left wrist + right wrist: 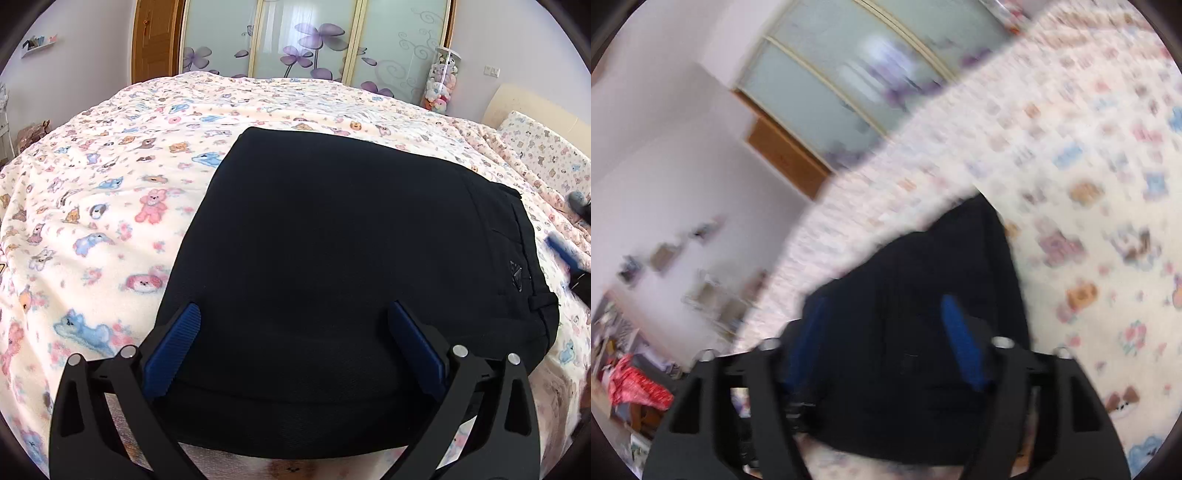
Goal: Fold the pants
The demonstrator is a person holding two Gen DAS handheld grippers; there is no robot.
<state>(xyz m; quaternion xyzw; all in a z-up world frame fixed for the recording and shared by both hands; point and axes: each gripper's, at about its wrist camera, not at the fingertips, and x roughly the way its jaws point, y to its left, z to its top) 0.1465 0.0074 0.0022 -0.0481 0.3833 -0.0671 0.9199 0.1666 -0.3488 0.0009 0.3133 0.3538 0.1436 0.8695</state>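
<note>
Your left gripper point(291, 343) hovers with fingers spread over the near edge of the folded black pants point(351, 266) lying on the bed point(110, 166). Only your left view shows the waistband at right. Your right gripper point(882, 339), blurred, has its fingers apart above the pants point(923, 295).

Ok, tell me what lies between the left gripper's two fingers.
Only the folded black pants span the gap of the open left gripper, shown in the left wrist view.
</note>
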